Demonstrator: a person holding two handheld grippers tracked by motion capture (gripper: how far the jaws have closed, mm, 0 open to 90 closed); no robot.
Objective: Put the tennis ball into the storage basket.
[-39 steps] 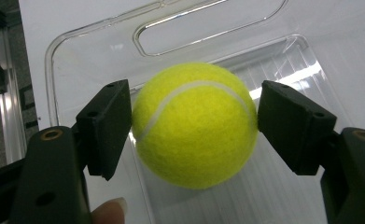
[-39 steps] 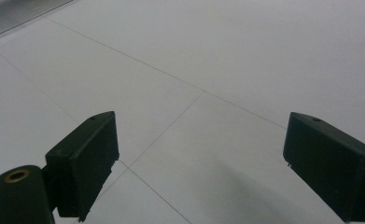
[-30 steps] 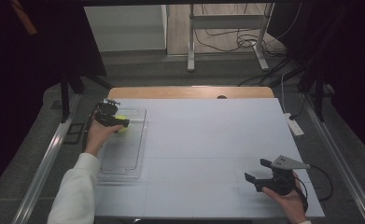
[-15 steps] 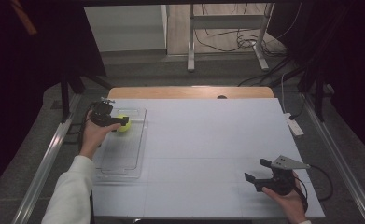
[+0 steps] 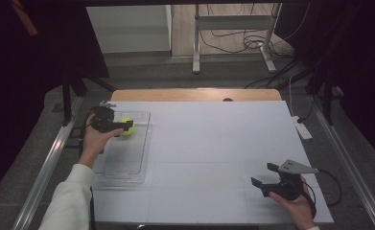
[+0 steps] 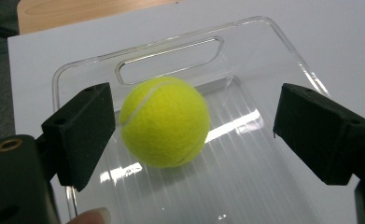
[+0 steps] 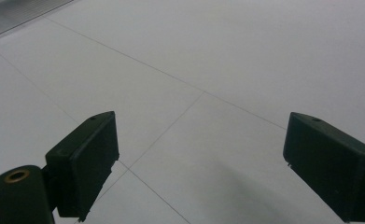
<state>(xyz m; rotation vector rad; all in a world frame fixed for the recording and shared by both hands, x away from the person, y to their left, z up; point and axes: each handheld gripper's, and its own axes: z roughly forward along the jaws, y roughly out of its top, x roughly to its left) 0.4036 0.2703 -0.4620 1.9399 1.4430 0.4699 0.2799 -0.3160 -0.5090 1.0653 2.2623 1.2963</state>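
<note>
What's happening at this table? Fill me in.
A person holds a gripper in each hand. The left gripper is open around a tennis ball that sits in a clear plastic tray at the table's left side; one jaw is near the ball, the other well apart. The right gripper rests open over bare white tabletop.

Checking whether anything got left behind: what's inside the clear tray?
One tennis ball lies in the clear tray, near its handle end, between the left gripper's open fingers. The tray's near end lies outside this view.
</note>
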